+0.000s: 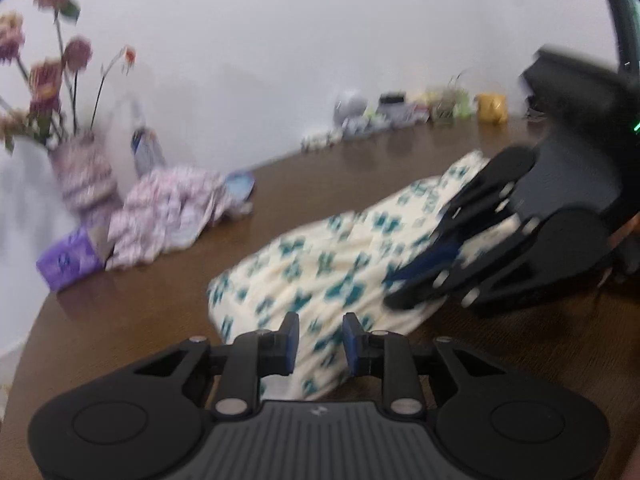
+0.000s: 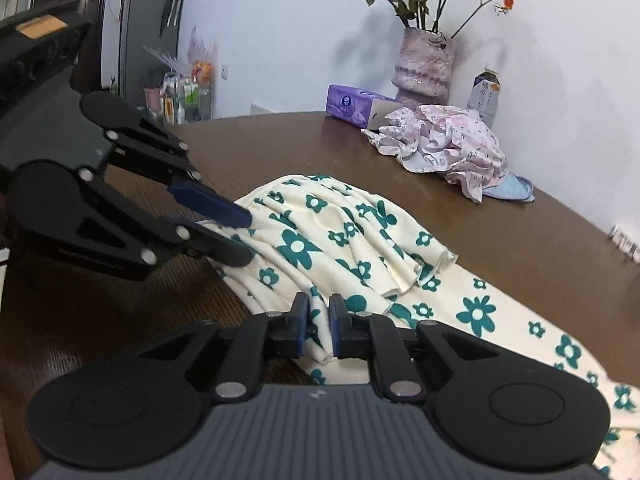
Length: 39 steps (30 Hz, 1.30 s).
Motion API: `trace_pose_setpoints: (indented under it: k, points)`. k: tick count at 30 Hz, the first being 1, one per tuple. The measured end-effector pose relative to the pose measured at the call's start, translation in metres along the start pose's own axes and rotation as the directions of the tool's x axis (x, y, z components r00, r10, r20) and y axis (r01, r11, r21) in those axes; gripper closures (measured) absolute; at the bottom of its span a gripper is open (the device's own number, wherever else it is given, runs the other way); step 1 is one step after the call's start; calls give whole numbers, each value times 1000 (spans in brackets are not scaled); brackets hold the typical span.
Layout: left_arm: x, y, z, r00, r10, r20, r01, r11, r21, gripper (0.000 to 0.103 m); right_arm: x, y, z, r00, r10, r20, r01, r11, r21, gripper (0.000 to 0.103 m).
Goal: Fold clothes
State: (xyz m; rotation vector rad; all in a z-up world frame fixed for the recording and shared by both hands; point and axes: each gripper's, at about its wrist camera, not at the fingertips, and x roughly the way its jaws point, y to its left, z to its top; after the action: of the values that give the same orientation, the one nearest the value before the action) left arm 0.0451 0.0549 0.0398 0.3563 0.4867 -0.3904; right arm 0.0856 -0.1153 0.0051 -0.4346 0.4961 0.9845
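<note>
- The right gripper (image 2: 319,326) has its blue pads drawn nearly together on a bunched fold of the cream garment with teal flowers (image 2: 320,236); cloth fills the narrow gap between the pads, so it is pinching the fabric.
- The left gripper (image 1: 321,344) shows a wider gap with cloth lying in it. In the right wrist view it sits at nine o'clock, its pads closing on the garment's gathered edge, and I judge it to be gripping there.
- The garment lies on the brown wooden table (image 2: 280,140), heaped at the centre and spreading flat toward five o'clock in the right wrist view.
- The fabric looks light, soft and limp. It will probably sag and crease between two holds rather than keep its shape, so hems or corners would likely be the best places to grip.
- Both grippers tilt downward at the cloth from opposite sides.
- Farther off in the right wrist view, a crumpled pink floral garment (image 2: 448,140) lies at one o'clock. Behind it stand a purple tissue box (image 2: 352,105) and a vase of flowers (image 2: 424,64).
</note>
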Motion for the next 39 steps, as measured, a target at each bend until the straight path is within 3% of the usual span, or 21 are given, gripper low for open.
trace_pose_setpoints:
  k: [3, 5, 8, 22, 26, 28, 30, 32, 37, 39]
  points:
    - [6, -9, 6, 1000, -22, -13, 23, 999, 38, 82, -1, -1, -2, 1000, 5, 1, -5, 1000, 6, 92]
    - [17, -13, 6, 999, -13, -47, 16, 998, 55, 89, -2, 0, -2, 1000, 1, 0, -1, 1000, 7, 92]
    - [30, -17, 1, 996, 13, -83, -6, 996, 84, 91, -2, 1, -2, 1000, -3, 1, 3, 1000, 7, 92]
    - [30, -13, -6, 998, -2, -70, 6, 999, 53, 91, -19, -12, -14, 999, -44, -14, 44, 999, -10, 92]
    - [28, -14, -4, 998, 7, -62, -4, 999, 48, 89, -27, -17, -11, 999, -28, 36, 26, 998, 50, 89]
    - [25, -14, -3, 999, 13, -51, -11, 1000, 30, 80, -36, -24, -9, 996, -27, 80, 18, 994, 112, 79]
    - [20, -14, -1, 999, 34, -26, -34, 999, 0, 62, -42, -30, -9, 994, -45, 99, 27, 985, 173, 70]
    - [13, -14, 1, 998, 56, 1, -55, 998, -33, 37, -46, -35, -12, 993, -69, 97, 47, 975, 216, 62]
    - [-5, -10, 4, 995, 76, 65, -65, 985, -159, 21, -50, -40, -24, 991, -120, 65, 96, 953, 287, 38]
    - [-9, -11, 3, 994, 72, 78, -54, 977, -206, 16, -53, -40, -27, 989, -139, 58, 116, 947, 301, 19]
